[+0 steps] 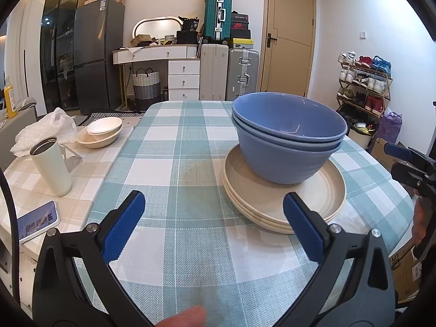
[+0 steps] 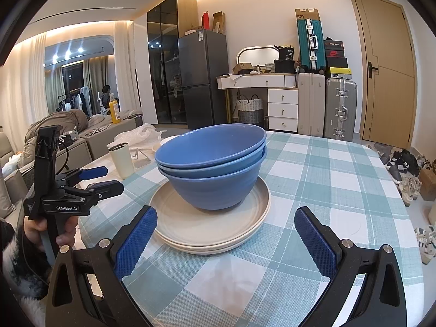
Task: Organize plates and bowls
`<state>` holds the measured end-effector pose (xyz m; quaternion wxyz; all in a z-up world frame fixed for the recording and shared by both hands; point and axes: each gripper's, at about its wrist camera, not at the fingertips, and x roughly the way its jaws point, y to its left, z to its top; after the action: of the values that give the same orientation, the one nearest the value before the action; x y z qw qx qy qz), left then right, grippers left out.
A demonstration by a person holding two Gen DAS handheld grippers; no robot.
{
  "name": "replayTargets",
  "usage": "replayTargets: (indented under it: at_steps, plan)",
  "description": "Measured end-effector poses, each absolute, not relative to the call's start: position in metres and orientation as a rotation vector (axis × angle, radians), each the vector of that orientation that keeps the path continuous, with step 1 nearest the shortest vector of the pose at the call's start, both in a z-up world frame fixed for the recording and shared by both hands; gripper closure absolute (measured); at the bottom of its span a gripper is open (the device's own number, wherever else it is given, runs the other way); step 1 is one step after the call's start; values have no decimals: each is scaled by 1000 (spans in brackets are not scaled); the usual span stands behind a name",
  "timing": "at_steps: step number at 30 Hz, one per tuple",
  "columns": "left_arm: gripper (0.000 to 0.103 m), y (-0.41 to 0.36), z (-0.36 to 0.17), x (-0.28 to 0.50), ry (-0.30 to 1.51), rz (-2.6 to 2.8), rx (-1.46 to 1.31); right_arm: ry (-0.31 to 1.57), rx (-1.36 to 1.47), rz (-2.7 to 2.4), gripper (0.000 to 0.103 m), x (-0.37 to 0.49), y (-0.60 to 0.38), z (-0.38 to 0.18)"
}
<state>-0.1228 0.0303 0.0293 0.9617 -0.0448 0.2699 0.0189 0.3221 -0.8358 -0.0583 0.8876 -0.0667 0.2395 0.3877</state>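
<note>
1. Left gripper (image 1: pixel 214 212): jaws spread wide, nothing between them. Black frame, blue pads with a fine knurled texture. It sits low over the tablecloth (image 1: pixel 174 163), just short of the plate stack (image 1: pixel 283 204); its right pad overlaps the stack's near rim in view, contact not determinable.
2. Right gripper (image 2: pixel 226 231): jaws likewise wide apart and empty, level with the near rim of the plate stack, not touching it.
3. Hand (image 2: pixel 47 229): wrapped around the left gripper's handle, seen left of the plate stack from the right wrist view; fingers curled, gripper held roughly level.
4. Plate stack: round, cream, matte plates with raised rims, resting flat on the tablecloth.
5. Blue bowls (image 1: pixel 286 136): three nested, smooth and slightly glossy, deep and round, standing upright on the plate stack, set toward its far side.
6. Tablecloth: woven, teal-and-white check.
7. Cream tumbler (image 1: pixel 51 166): cylindrical, open-topped, well left of the plate stack.
</note>
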Motion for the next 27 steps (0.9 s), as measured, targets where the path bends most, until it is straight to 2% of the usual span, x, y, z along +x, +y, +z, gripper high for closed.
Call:
replayTargets:
  at_steps: [27]
  plan:
    - [2,30,28,-122,541,36,-92,493,-139,809,0,322,-835,-58]
